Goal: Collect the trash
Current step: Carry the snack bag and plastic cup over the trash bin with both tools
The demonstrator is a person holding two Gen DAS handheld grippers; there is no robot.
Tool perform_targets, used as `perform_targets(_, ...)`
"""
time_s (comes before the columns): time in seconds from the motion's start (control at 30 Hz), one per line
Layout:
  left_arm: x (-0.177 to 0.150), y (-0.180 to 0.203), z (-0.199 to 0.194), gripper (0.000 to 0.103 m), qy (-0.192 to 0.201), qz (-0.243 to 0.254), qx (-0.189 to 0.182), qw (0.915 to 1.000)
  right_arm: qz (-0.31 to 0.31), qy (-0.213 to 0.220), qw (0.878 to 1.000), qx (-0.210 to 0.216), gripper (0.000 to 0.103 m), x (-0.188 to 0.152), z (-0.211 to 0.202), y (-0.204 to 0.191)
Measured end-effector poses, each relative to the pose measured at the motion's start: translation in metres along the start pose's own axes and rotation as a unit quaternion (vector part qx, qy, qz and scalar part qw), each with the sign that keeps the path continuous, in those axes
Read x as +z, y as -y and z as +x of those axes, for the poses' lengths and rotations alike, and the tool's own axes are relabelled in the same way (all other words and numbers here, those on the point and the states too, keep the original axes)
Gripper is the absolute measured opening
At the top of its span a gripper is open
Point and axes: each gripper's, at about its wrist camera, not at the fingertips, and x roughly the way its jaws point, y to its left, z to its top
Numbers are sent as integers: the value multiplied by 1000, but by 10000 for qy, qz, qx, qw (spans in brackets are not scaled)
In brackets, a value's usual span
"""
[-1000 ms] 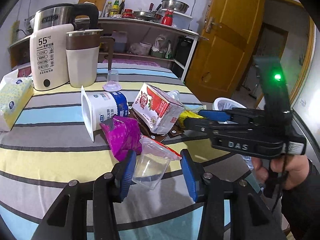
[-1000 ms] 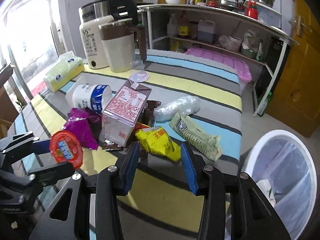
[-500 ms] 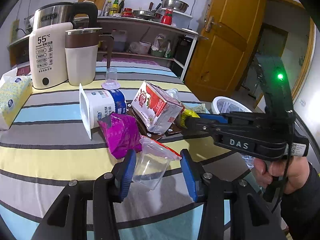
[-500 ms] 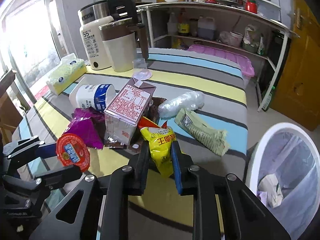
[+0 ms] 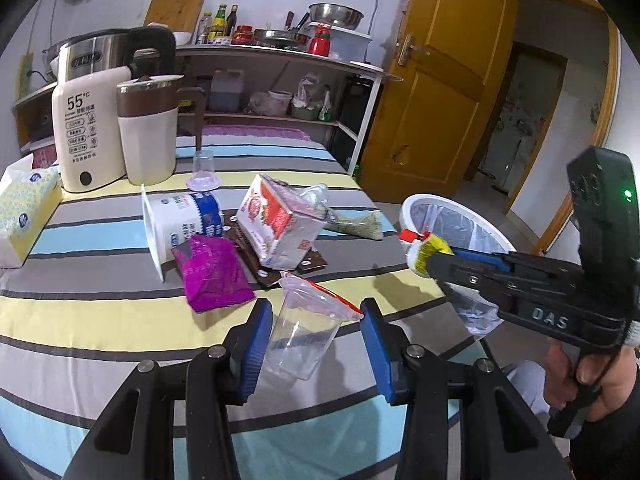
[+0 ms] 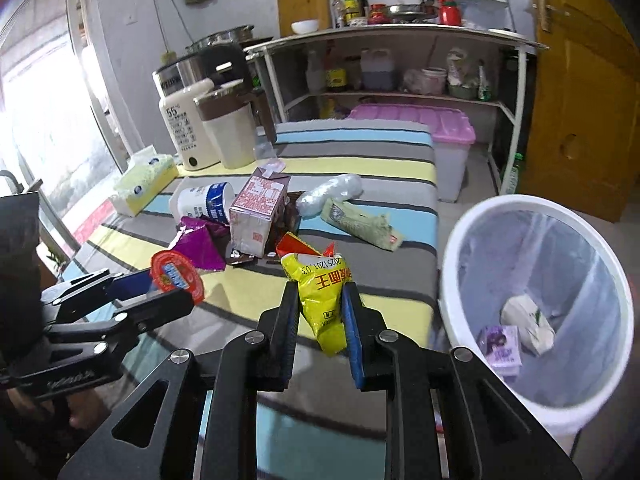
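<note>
Daylight glares from the window point(image 6: 48, 128) at left, fisheye bends dark corners, the bin point(image 6: 536, 300) slightly blurred

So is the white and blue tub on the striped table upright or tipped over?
Tipped over. The white and blue tub lies on its side on the striped table, its wide rim facing sideways.

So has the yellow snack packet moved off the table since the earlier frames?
Yes. The yellow snack packet, earlier lying beside the milk carton, now hangs clamped in the right gripper, clear of the striped tablecloth and nearer the white bin.
</note>
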Motion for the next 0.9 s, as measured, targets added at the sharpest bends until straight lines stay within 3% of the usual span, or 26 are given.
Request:
perform_targets(0.33,1,30,-3,46,5,205,-146,9997,221,311,9990,-215,22,-16,-43,17)
perform_targets(0.9,23,87,18,46,20,700,-523,9962,619,583,9940,-692,22,-29,-77,65)
